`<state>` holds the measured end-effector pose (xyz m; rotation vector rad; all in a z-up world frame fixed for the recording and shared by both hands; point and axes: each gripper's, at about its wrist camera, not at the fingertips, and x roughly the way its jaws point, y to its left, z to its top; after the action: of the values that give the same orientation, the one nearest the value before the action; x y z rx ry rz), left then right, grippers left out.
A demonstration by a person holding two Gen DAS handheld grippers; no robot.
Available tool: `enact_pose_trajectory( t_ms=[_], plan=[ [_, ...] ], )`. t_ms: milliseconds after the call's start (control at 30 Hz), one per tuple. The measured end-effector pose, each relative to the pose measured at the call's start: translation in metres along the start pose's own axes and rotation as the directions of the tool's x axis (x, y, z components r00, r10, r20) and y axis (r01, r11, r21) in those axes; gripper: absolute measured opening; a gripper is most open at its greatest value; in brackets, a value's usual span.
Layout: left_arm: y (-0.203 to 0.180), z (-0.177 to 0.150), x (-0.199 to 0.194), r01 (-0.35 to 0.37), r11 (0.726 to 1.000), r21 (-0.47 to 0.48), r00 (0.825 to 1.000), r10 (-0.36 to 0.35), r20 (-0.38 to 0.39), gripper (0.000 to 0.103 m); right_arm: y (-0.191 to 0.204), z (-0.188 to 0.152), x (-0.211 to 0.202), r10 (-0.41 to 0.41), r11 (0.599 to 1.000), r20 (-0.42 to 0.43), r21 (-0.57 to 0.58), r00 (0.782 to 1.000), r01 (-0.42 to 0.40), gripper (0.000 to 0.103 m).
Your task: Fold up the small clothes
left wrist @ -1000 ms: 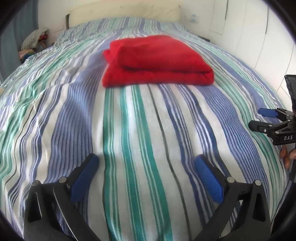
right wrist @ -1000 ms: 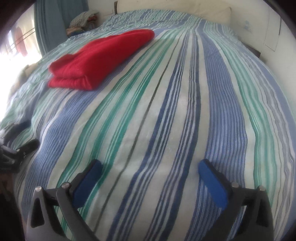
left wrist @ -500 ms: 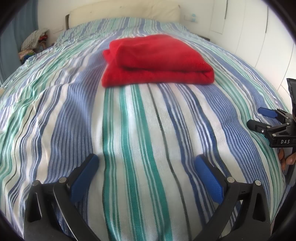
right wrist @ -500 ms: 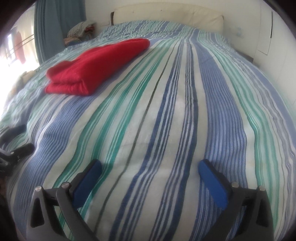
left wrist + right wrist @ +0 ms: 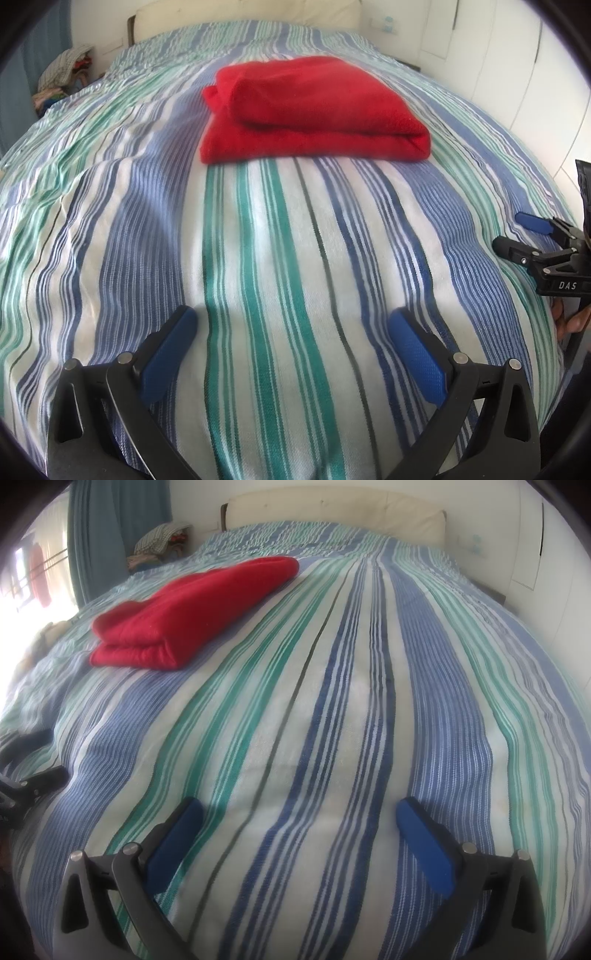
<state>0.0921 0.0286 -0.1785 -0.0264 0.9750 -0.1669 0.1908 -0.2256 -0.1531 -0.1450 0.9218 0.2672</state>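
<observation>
A folded red garment (image 5: 314,110) lies on the striped bedspread (image 5: 258,240), well ahead of my left gripper (image 5: 293,328), which is open and empty low over the bed. In the right wrist view the garment (image 5: 184,609) lies ahead to the left of my right gripper (image 5: 299,816), also open and empty over the bedspread (image 5: 369,701). The right gripper also shows at the right edge of the left wrist view (image 5: 532,240). Part of the left gripper shows at the left edge of the right wrist view (image 5: 29,771).
A cream headboard (image 5: 332,517) is at the far end of the bed. A pile of clothes (image 5: 162,539) and a blue curtain (image 5: 110,535) are at the back left. White wardrobe doors (image 5: 517,74) stand along the right.
The right wrist view has swung, so the red garment now sits nearer its middle left. The left wrist view has barely shifted. Both grippers have stayed open.
</observation>
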Motion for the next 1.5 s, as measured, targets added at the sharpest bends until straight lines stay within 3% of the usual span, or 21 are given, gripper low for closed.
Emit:
enact_pose_trajectory(
  t_ms=[133, 233, 300, 467, 567, 667, 767, 833, 933, 1000, 1100, 1200, 1233, 1267, 1300, 1333, 1367, 1400, 1500],
  plan=[
    [0.009, 0.011, -0.001, 0.011, 0.992, -0.128, 0.996, -0.022, -0.082, 0.103, 0.001, 0.002, -0.001, -0.010, 1.000, -0.009, -0.005, 1.000, 0.010, 0.103],
    [0.015, 0.013, 0.000, 0.023, 0.985, -0.171, 0.993, -0.042, -0.108, 0.103, 0.007, 0.006, -0.002, -0.049, 0.999, -0.038, -0.009, 0.998, 0.049, 0.103],
    [0.014, 0.013, 0.001, 0.014, 0.988, -0.155, 0.992, -0.033, -0.122, 0.103, 0.007, 0.007, -0.004, -0.060, 0.997, -0.063, 0.040, 0.996, 0.063, 0.103],
    [-0.008, 0.016, -0.002, -0.089, 0.996, -0.012, 0.983, 0.086, -0.165, 0.102, 0.004, 0.004, -0.007, -0.054, 0.994, -0.119, 0.091, 0.991, 0.065, 0.103],
    [-0.005, 0.036, -0.021, -0.003, 0.999, -0.047, 0.995, -0.002, -0.104, 0.102, -0.001, 0.003, -0.007, -0.037, 0.990, -0.138, 0.128, 0.990, 0.055, 0.103],
    [0.004, 0.080, -0.036, 0.066, 0.996, -0.064, 0.998, -0.067, -0.016, 0.102, 0.001, 0.018, -0.011, -0.069, 0.985, -0.182, 0.145, 0.981, 0.096, 0.103],
    [0.022, 0.135, -0.021, 0.089, 0.991, -0.100, 0.996, -0.088, 0.020, 0.102, -0.001, 0.050, -0.019, 0.050, 0.973, -0.093, 0.229, 0.994, -0.027, 0.102],
    [0.038, 0.165, 0.009, 0.089, 0.987, -0.132, 0.996, -0.091, -0.008, 0.102, -0.004, 0.083, -0.018, 0.136, 0.952, -0.026, 0.279, 0.990, -0.123, 0.102],
    [0.061, 0.190, 0.061, 0.028, 0.980, -0.197, 0.996, -0.045, -0.080, 0.102, -0.009, 0.132, -0.001, 0.257, 0.904, 0.042, 0.343, 0.966, -0.255, 0.102],
    [0.080, 0.193, 0.084, -0.030, 0.971, -0.236, 0.991, -0.002, -0.134, 0.102, -0.009, 0.160, 0.023, 0.331, 0.874, 0.033, 0.367, 0.943, -0.319, 0.102],
    [0.097, 0.188, 0.099, 0.026, 0.946, -0.322, 0.981, -0.086, -0.173, 0.102, -0.005, 0.185, 0.067, 0.412, 0.832, -0.025, 0.417, 0.911, -0.365, 0.095],
    [0.100, 0.187, 0.107, 0.069, 0.933, -0.354, 0.973, -0.141, -0.184, 0.103, 0.006, 0.186, 0.110, 0.472, 0.790, -0.086, 0.483, 0.877, -0.378, 0.074],
    [0.098, 0.187, 0.111, 0.084, 0.933, -0.350, 0.967, -0.161, -0.197, 0.103, 0.013, 0.183, 0.123, 0.488, 0.783, -0.113, 0.495, 0.866, -0.377, 0.059],
    [0.090, 0.183, 0.109, 0.096, 0.936, -0.339, 0.964, -0.172, -0.201, 0.102, 0.021, 0.180, 0.131, 0.474, 0.798, -0.141, 0.486, 0.869, -0.356, 0.044],
    [0.085, 0.181, 0.106, 0.098, 0.941, -0.324, 0.966, -0.168, -0.195, 0.100, 0.028, 0.180, 0.133, 0.432, 0.832, -0.157, 0.451, 0.888, -0.325, 0.041],
    [0.082, 0.182, 0.104, 0.110, 0.947, -0.303, 0.969, -0.170, -0.181, 0.074, 0.037, 0.182, 0.130, 0.388, 0.866, -0.161, 0.401, 0.907, -0.300, 0.036],
    [0.078, 0.185, 0.101, 0.166, 0.940, -0.298, 0.961, -0.222, -0.164, 0.033, 0.046, 0.185, 0.124, 0.341, 0.899, -0.159, 0.342, 0.926, -0.272, 0.032],
    [0.074, 0.189, 0.097, 0.186, 0.934, -0.304, 0.956, -0.243, -0.163, 0.028, 0.055, 0.190, 0.117, 0.299, 0.926, -0.155, 0.286, 0.942, -0.247, 0.031],
    [0.065, 0.209, 0.070, 0.185, 0.951, -0.249, 0.971, -0.216, -0.103, 0.023, 0.071, 0.208, 0.090, 0.261, 0.954, -0.096, 0.176, 0.961, -0.242, 0.026]
  ],
)
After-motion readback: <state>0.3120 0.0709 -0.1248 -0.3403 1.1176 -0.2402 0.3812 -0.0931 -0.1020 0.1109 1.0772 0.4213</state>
